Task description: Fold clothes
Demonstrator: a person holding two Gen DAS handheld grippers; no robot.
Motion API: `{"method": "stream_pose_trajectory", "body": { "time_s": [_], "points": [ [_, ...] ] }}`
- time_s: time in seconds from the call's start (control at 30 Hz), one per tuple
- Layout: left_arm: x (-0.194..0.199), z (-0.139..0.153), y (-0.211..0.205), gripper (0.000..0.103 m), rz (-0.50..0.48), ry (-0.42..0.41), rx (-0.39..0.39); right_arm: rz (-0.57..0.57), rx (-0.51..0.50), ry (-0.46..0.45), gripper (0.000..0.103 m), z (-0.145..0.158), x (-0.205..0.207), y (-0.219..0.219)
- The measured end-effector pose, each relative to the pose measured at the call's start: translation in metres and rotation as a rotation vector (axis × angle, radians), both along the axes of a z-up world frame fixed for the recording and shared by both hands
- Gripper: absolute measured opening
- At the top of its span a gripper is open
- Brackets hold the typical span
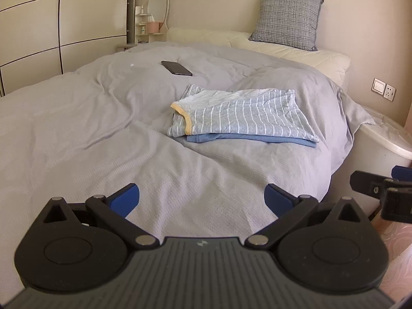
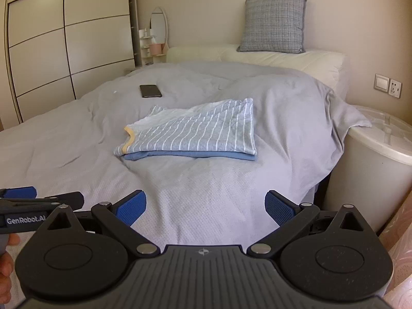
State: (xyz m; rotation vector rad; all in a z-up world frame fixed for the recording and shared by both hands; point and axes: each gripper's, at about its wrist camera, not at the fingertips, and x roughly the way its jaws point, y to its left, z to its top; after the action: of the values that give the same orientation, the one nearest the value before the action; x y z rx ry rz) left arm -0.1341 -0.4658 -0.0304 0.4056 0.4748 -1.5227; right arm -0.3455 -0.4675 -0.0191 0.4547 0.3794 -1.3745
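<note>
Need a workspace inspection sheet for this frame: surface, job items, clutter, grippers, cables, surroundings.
Surface: bed with rumpled grey cover.
Job's things: striped garment folded, lying on a folded blue garment.
Clutter: dark phone lying flat, apart from the clothes.
Grippers: left gripper open, holding nothing; right gripper open, holding nothing.
Cables: nothing seen.
Surroundings: grey pillow against the wall, wardrobe, oval mirror, wall socket, round white side table.
</note>
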Motion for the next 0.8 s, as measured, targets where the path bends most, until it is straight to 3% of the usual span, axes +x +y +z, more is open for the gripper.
{"method": "stream_pose_trajectory", "body": {
  "time_s": [0.8],
  "points": [
    [-0.006, 0.017, 0.018, 0.102, -0.001, 0.021, -0.014, -0.004, -0.031, 0.018, 0.101, 0.019, -0.003, 0.024]
  ]
}}
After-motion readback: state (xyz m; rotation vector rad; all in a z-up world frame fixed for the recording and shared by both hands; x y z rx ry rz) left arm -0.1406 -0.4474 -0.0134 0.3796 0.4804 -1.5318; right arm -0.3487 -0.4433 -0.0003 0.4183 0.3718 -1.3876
